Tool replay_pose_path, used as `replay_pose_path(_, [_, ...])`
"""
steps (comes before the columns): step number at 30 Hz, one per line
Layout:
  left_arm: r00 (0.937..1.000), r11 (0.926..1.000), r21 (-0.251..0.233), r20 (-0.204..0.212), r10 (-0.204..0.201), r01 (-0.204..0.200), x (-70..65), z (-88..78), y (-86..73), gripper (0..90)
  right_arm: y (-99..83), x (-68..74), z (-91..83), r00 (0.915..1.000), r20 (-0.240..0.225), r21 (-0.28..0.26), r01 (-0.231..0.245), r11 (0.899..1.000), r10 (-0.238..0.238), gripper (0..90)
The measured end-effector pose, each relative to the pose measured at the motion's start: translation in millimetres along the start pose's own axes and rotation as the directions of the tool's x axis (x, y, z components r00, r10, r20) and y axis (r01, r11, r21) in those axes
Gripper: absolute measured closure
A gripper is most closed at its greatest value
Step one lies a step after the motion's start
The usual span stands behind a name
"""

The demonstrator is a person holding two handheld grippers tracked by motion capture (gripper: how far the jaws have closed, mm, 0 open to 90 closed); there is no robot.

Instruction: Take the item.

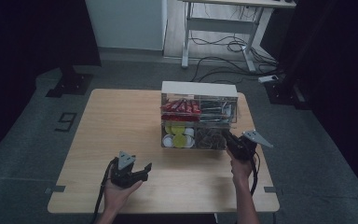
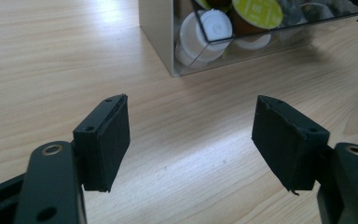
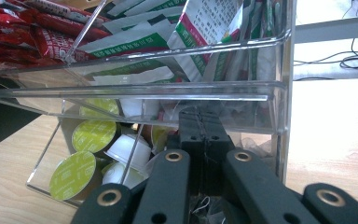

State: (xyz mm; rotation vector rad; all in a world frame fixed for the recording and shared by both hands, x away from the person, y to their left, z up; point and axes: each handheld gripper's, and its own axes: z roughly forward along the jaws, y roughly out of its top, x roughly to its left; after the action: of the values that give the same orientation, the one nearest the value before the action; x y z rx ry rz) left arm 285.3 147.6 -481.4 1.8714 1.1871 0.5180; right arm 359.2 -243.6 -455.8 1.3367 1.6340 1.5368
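So the clear plastic organizer sits toward the 1 o'clock part of the wooden table, long side running 9 to 3, open fronts facing 6 o'clock toward the person. Top tier has red packets and green-and-white sachets, bottom tier has yellow-lidded pods at 9 o'clock. The right gripper is poking into the bottom tier's right compartment, jaws pressed together; can't tell if anything's pinched. The left gripper hovers at 7 o'clock, jaws apart, nothing between
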Motion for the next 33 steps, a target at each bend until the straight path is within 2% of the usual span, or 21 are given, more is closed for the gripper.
replay_pose_path(10, [0.9997, 0.9999, 0.001, 0.019, 0.012, -0.012, -11.1, 11.8, 11.2, 28.5, 2.0, 0.1, 3.5, 0.9999, -0.010, -0.001, -0.002, 1.000, 0.002, 89.3])
replay_pose_path(33, [0.9989, 0.9992, 0.000, 0.023, 0.041, -0.041, -29.1, 39.9, 40.3, 29.9, 3.2, 0.7, 2.4, 0.9993, -0.031, 0.001, -0.021, 1.000, 0.021, 89.3])
